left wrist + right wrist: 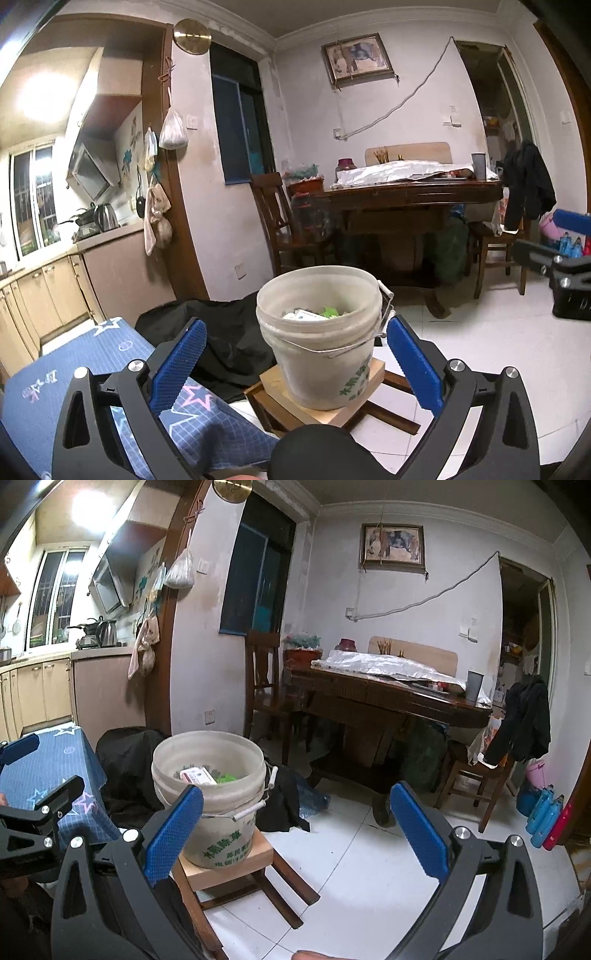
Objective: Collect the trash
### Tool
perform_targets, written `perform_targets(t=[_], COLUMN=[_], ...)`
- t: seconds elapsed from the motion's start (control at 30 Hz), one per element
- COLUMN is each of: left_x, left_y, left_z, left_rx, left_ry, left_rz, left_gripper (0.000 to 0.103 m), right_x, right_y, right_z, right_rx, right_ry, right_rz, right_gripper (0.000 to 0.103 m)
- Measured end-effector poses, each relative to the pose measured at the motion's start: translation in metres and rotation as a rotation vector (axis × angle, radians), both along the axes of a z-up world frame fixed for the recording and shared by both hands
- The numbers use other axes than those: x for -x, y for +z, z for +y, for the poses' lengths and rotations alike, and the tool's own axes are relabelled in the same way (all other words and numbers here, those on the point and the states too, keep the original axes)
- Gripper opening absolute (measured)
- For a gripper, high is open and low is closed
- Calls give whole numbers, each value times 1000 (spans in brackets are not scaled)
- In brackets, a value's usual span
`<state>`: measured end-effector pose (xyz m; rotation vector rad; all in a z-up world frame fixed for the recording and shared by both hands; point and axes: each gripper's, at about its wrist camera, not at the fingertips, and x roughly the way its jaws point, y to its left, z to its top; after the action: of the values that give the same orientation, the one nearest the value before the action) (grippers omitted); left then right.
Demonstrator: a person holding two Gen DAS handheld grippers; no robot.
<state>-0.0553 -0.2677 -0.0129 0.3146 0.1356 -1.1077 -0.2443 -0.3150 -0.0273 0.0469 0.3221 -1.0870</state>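
One white bucket [325, 343] stands upright, mouth up, on the pale wooden top of a small stool [369, 373]; its base covers most of that top, leaving only a thin strip of wood at the edges. Its wire handle [332, 349] hangs down against the outer wall. Inside lie one flat white carton [197, 776], its long axis running roughly left to right across the bucket, and some green scraps [227, 777] beside it; their number cannot be told. The left gripper [295, 363] is spread wide and empty, its two blue pads level with either side of the bucket but apart from it. The right gripper [295, 834] is likewise wide apart and holds nothing, with the bucket behind its left finger. A blue star-patterned cloth [92, 354] and a black garment [229, 332] crowd the stool's left side; white floor tiles [369, 867] lie bare to its right.
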Motion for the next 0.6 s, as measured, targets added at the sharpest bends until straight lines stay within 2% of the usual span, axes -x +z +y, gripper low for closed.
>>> perform_targets(t=[0.13, 0.23, 0.37, 0.47, 0.6], left_x=[3, -2, -18, -24, -24], left_y=[21, 23, 1, -24, -45], left_z=[-7, -15, -31, -34, -34], left_rx=[37, 59, 27, -5, -45], left_ry=[-24, -55, -52, -73, -84], left_rz=[-56, -78, -73, -54, -38], left_gripper=[98, 98, 97, 95, 94], right_x=[2, 0, -5, -12, -21], right_y=[16, 21, 18, 6, -16], right_z=[0, 1, 5, 4, -8], right_rx=[41, 47, 60, 61, -4], right_ry=[2, 18, 28, 11, 7], right_rz=[-19, -43, -42, -8, 31], right_gripper=[98, 98, 98, 98, 98])
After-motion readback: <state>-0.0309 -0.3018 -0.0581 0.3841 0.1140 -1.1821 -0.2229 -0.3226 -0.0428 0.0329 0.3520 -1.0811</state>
